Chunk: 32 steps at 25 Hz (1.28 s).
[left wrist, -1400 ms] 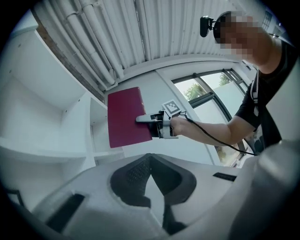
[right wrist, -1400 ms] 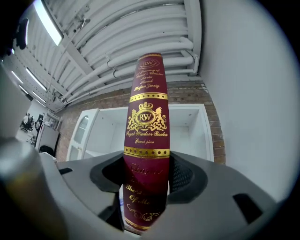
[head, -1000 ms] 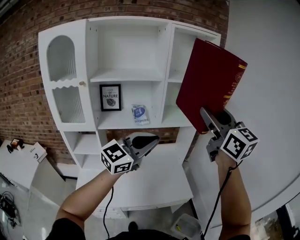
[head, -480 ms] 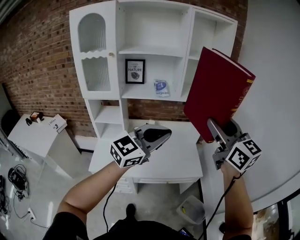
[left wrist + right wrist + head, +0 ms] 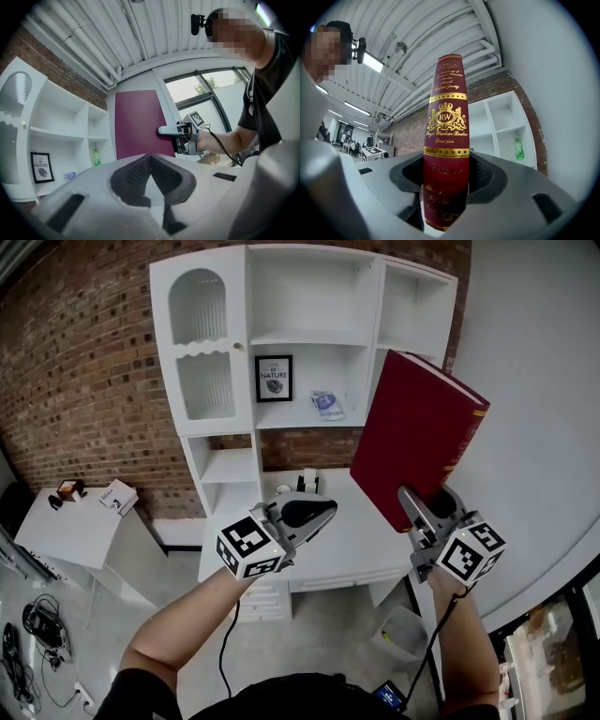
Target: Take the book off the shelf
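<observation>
A large dark red book (image 5: 417,460) with gold print on its spine (image 5: 445,136) stands upright in the air, in front of the white shelf unit (image 5: 309,334) and clear of it. My right gripper (image 5: 419,514) is shut on the book's lower edge, its jaws pressing on both covers (image 5: 445,187). In the left gripper view the book (image 5: 138,124) shows as a flat red panel with the right gripper (image 5: 168,131) clamped on its side. My left gripper (image 5: 314,512) hovers over the desk at centre, shut with nothing in it (image 5: 151,161).
On the shelves are a framed picture (image 5: 274,378), a blue packet (image 5: 327,403) and a green bottle (image 5: 518,148). A white desk (image 5: 347,554) stands below, a bin (image 5: 403,634) beside it, a low white table (image 5: 75,526) at left. A white wall (image 5: 534,381) is close on the right.
The shelf unit has drawn further away in the head view. The book, still held upright, has come a little left and lower. The left gripper stays roughly in place.
</observation>
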{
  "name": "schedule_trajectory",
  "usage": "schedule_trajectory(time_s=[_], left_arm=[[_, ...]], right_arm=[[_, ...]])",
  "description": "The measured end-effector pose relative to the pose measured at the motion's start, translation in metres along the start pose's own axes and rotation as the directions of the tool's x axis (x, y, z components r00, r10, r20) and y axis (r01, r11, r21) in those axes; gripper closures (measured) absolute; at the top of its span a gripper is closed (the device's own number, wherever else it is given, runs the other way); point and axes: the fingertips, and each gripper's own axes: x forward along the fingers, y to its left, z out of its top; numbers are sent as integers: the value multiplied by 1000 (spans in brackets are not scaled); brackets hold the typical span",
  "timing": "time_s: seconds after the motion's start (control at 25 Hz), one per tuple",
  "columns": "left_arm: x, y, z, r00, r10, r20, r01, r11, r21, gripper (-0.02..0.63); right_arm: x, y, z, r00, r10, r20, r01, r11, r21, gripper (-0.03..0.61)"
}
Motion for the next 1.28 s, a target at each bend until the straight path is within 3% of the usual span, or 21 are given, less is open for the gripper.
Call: schedule_trajectory(time_s=[0.36,0.6,0.92,1.28], left_arm=[[-118,-48,1,994,-105,-7,105,994,-15,606],[-164,-76,-6,988,-153,-15,152,987,-44,606],[-189,-104,-20,988,-151,-20,147,982,-121,606],[-187,-163,-39,995,-82,-48,68,966,-251,606]], right_arm=[[-11,125,-32,998,-64,-9,64,998,20,344],[-25,177,-55,996,-81,-44,82,996,26,344],[-51,210,-87,990,-77,-115,85,994,68,344],[-124,222,-139,978,14,-209,25,982,185,344]])
